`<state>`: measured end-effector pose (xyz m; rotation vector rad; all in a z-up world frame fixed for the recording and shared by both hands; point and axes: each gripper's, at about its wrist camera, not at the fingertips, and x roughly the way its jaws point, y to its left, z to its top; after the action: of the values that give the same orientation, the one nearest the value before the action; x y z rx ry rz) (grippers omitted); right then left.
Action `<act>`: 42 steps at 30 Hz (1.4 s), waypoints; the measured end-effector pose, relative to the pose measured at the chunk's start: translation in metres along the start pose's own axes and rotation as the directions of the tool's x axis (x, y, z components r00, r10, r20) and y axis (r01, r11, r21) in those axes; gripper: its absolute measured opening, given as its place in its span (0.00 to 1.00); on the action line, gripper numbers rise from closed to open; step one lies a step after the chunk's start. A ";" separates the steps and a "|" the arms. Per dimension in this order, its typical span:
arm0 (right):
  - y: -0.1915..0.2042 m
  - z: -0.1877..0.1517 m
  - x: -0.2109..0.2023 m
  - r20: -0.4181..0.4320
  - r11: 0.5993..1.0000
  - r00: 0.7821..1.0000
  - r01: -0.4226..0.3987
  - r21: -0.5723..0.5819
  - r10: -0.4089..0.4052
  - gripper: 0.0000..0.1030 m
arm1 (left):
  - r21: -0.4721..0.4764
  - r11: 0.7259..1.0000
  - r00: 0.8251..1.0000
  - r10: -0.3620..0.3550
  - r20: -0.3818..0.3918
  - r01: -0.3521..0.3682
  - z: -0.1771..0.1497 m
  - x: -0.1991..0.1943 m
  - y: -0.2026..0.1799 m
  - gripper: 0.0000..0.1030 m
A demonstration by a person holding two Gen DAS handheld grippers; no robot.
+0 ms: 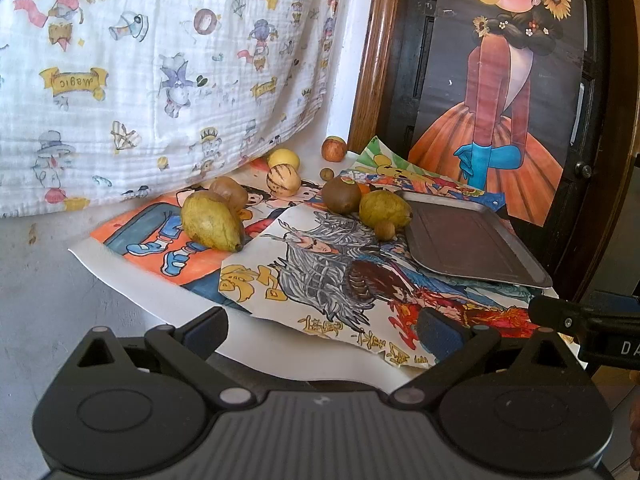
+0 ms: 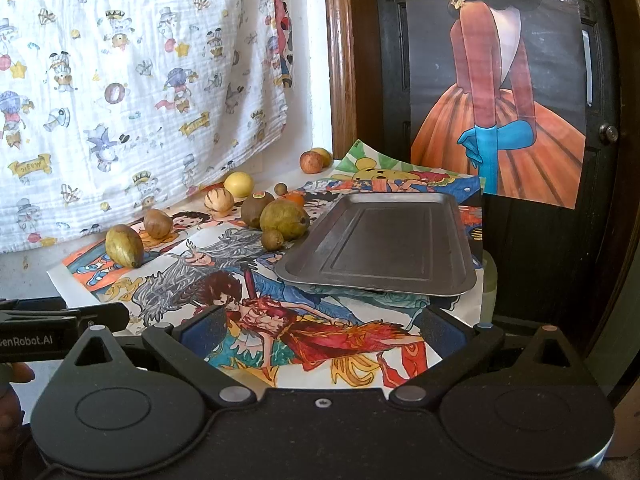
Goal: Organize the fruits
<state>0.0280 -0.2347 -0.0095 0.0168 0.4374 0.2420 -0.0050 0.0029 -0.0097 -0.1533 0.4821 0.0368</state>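
Several fruits lie loose on drawings spread over a table. A green-yellow pear [image 1: 212,221] [image 2: 124,245] lies at the left, with a brown kiwi [image 1: 229,193] [image 2: 158,223] behind it. A second pear [image 1: 385,209] [image 2: 284,219] and a kiwi with a sticker [image 1: 341,195] [image 2: 256,209] sit by the metal tray [image 1: 472,240] [image 2: 384,244], which holds nothing. A striped melon [image 1: 283,179] [image 2: 219,201], a yellow fruit [image 1: 284,159] [image 2: 239,184] and a red apple [image 1: 334,148] [image 2: 311,161] lie further back. My left gripper [image 1: 324,330] and right gripper [image 2: 320,330] stand open near the table's front, holding nothing.
A printed white cloth [image 1: 152,72] hangs behind the fruit on the left. A dark door with a poster [image 1: 500,100] and a wooden frame [image 1: 372,60] stands behind the tray. The drawings [image 1: 320,280] overhang the table's front edge. Each view shows the other gripper's body at its side.
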 end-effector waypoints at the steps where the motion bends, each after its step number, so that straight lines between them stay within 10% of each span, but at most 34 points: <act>1: 0.000 0.000 0.000 0.000 1.000 1.000 0.000 0.000 0.000 1.00 | 0.000 1.000 1.000 0.000 0.000 0.000 0.000 0.000 0.000 1.00; 42: 0.006 0.011 0.016 -0.029 0.997 0.999 -0.039 -0.072 0.037 1.00 | -0.078 0.997 0.996 0.017 -0.086 -0.024 0.007 0.019 0.015 1.00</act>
<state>0.0456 -0.2244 -0.0061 -0.0491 0.4563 0.2960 0.0145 0.0190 -0.0145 -0.2287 0.5683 0.0697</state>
